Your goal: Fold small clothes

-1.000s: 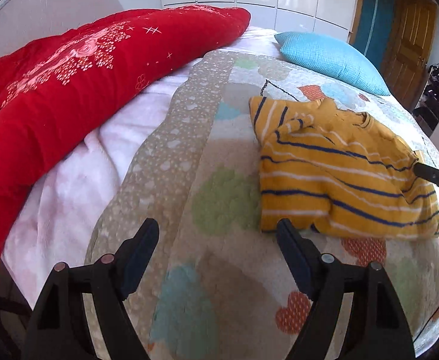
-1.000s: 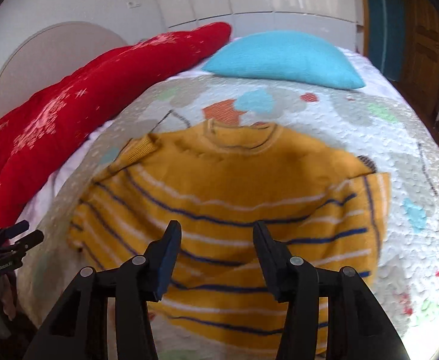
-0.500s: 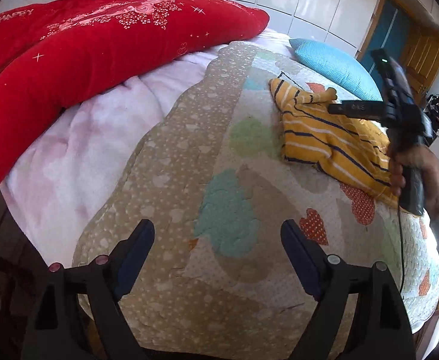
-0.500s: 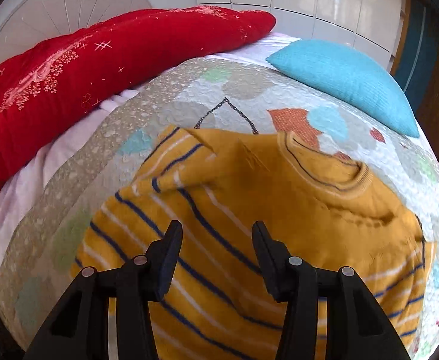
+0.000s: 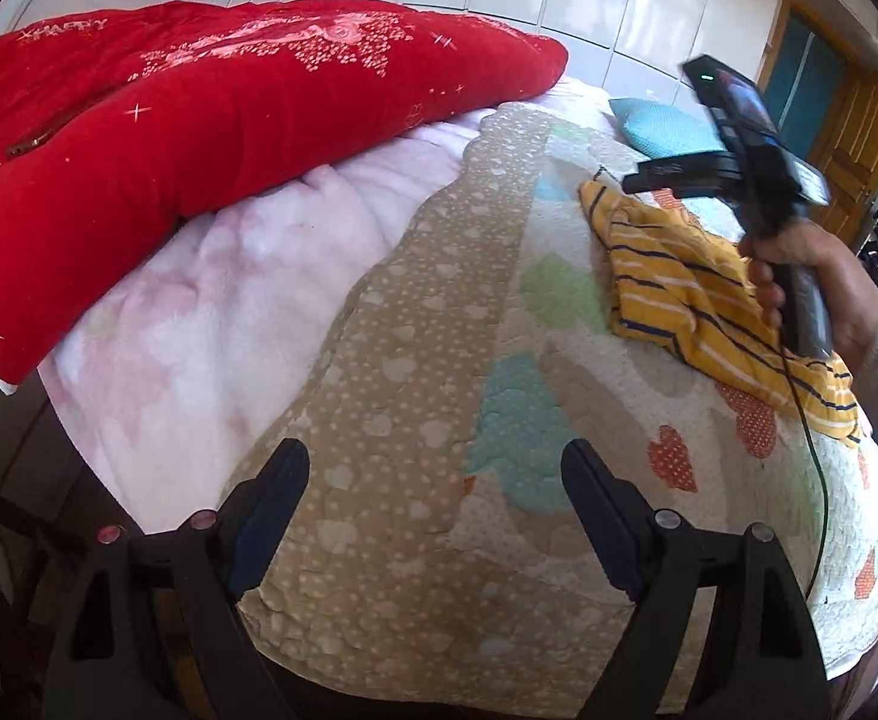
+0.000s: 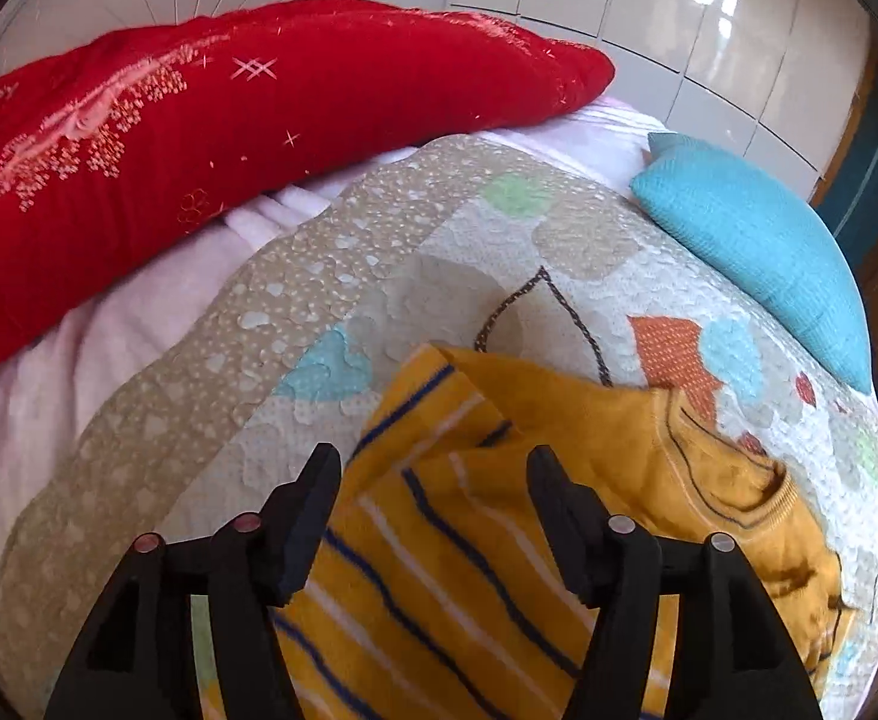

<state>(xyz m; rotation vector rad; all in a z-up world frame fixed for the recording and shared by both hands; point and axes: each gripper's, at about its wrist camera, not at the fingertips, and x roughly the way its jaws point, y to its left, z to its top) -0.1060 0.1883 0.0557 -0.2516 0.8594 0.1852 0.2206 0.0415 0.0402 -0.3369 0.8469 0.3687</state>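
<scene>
A small yellow sweater with blue and white stripes lies on the patterned quilt, one sleeve folded across its body. It also shows in the left wrist view at the right. My right gripper is open and empty, hovering over the sweater's near left part; it appears in the left wrist view, held by a hand above the sweater. My left gripper is open and empty, over the quilt's near corner, well away from the sweater.
A large red cushion lies along the left on a pink blanket. A blue pillow sits at the far right. The bed's near edge drops off below my left gripper. White cupboards and a wooden door stand behind.
My left gripper has pulled back from the sweater toward the bed's near corner. My right gripper has moved left along the sweater toward its folded sleeve. Both stay open.
</scene>
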